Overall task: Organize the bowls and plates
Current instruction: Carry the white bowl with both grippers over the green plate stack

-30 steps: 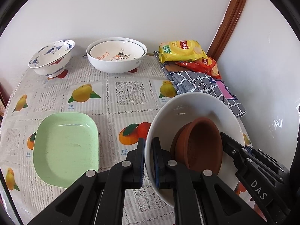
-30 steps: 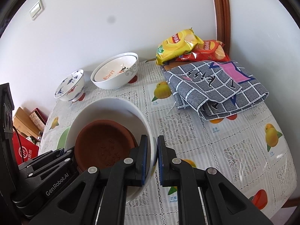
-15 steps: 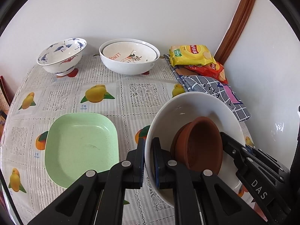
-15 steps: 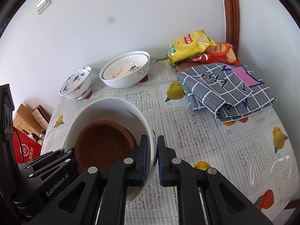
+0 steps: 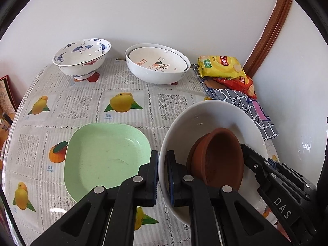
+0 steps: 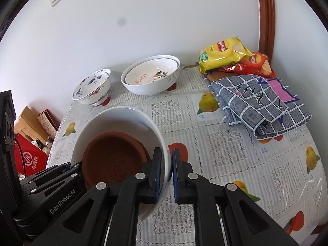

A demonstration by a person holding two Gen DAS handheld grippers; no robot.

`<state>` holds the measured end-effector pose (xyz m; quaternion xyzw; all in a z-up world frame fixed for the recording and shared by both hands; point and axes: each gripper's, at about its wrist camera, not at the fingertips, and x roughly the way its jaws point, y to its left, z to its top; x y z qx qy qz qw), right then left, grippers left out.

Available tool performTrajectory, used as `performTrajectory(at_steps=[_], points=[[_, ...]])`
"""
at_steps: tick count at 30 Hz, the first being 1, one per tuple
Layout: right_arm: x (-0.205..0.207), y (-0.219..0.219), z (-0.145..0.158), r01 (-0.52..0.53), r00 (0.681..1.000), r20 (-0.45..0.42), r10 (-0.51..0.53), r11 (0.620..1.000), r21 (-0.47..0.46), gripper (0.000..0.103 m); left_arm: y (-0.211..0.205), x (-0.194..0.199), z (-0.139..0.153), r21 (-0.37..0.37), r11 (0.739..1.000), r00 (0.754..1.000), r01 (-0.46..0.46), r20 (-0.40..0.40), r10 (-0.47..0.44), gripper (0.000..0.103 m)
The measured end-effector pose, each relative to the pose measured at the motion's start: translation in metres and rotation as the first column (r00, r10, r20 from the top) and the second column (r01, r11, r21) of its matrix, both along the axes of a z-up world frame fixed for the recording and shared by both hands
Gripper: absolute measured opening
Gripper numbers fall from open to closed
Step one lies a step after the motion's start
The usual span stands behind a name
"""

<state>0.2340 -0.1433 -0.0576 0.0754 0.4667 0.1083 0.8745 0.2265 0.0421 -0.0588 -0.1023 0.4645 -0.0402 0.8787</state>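
Observation:
A large white bowl (image 5: 205, 119) (image 6: 123, 119) is carried tilted between both grippers, with brown clay bowls (image 5: 221, 155) (image 6: 110, 157) nested inside it. My left gripper (image 5: 163, 174) is shut on its left rim. My right gripper (image 6: 166, 176) is shut on the opposite rim. A pale green square plate (image 5: 102, 155) lies on the tablecloth just left of the held bowl. At the back stand a blue-and-white footed bowl (image 5: 82, 59) (image 6: 92, 86) and two stacked white bowls with "LEMON" lettering (image 5: 157, 65) (image 6: 151, 78).
Yellow and red chip bags (image 5: 221, 66) (image 6: 223, 53) and a folded checked cloth (image 5: 246, 104) (image 6: 258, 102) lie at the back right by the wall. A fruit-print tablecloth (image 6: 225, 147) covers the round table. Red boxes (image 6: 30, 160) stand beyond its left edge.
Both grippers have carried the white bowl to the left across the table, nearer the green plate. Both grips are unchanged.

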Motion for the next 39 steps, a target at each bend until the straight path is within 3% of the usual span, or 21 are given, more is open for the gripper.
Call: performTrajectory(at_steps=[39], points=[[0.021, 0.103, -0.029, -0.162, 0.985, -0.053, 0.162, 0.987, 0.012, 0.010, 0.098, 0.001, -0.031, -0.001, 0.986, 0.984, -0.166, -0.059, 0.166, 0.009]])
